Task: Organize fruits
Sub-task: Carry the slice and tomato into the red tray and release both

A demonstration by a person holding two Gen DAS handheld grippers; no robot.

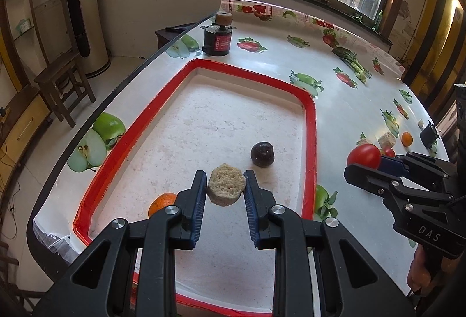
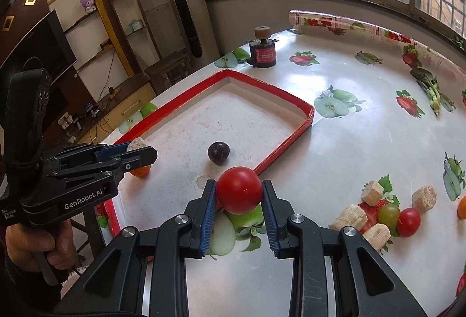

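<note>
left hand-held gripper (image 1: 225, 186): clenched on a beige chunk (image 1: 226, 184), hanging over the near end of the red tray (image 1: 311, 124)
tray so far: orange (image 1: 161, 202) and dark plum (image 1: 262, 153) sitting inside
right hand-held gripper (image 2: 239, 194): squeezing a red tomato (image 2: 238, 189), just outside the tray's near right edge
step: I'd say mid-carry, both loads heading in
next: lower each onto bare tray floor, clear of the plum, then let go
table (image 2: 349, 148): more chunks, a grape (image 2: 388, 214) and a small tomato (image 2: 408, 221) waiting far right

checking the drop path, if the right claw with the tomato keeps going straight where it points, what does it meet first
Probably the red rim of the tray, then the dark plum inside; depth is unclear. The right claw grips the tomato.
</note>
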